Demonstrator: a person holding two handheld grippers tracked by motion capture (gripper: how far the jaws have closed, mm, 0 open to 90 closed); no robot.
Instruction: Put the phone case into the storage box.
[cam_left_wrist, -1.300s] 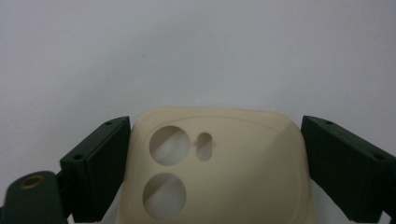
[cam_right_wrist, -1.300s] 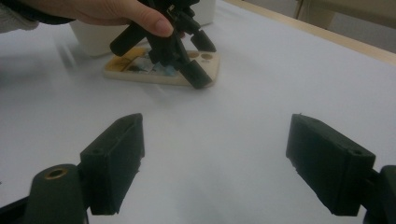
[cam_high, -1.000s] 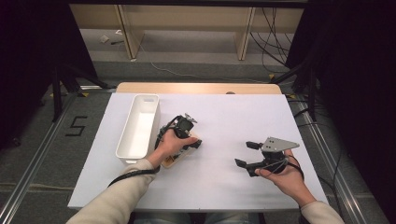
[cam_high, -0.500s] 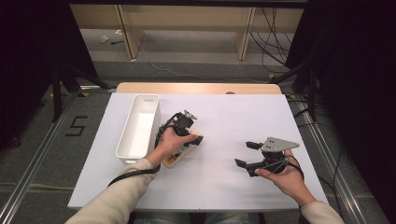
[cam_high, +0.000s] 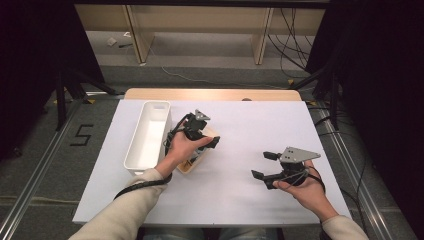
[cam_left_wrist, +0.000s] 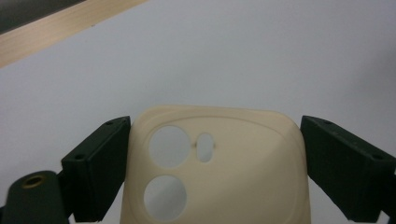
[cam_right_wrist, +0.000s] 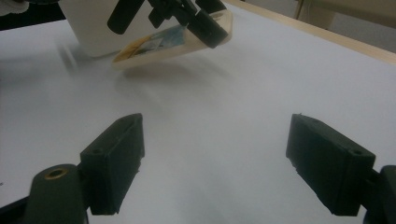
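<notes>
A cream phone case (cam_left_wrist: 224, 168) with round camera cut-outs sits between my left gripper's (cam_left_wrist: 212, 140) two black jaws, which press on its long sides. From the high view, the left gripper (cam_high: 206, 138) is left of the table's centre, and the phone case (cam_high: 192, 163) juts out below the hand. In the right gripper view the phone case (cam_right_wrist: 163, 44) hangs tilted, its far end off the white surface, a printed card inside it. My right gripper (cam_high: 263, 165) hovers low over the table's right side, open, with nothing between its jaws (cam_right_wrist: 215, 154).
A long white bin (cam_high: 148, 137) stands just left of the left hand, its base (cam_right_wrist: 88, 28) behind the case. A white sheet (cam_high: 250, 125) covers the table, with a wooden strip (cam_high: 210, 94) along the far edge. Black cables trail from both grippers.
My left gripper has risen a little with the phone case in it. The right gripper has stayed where it was.
</notes>
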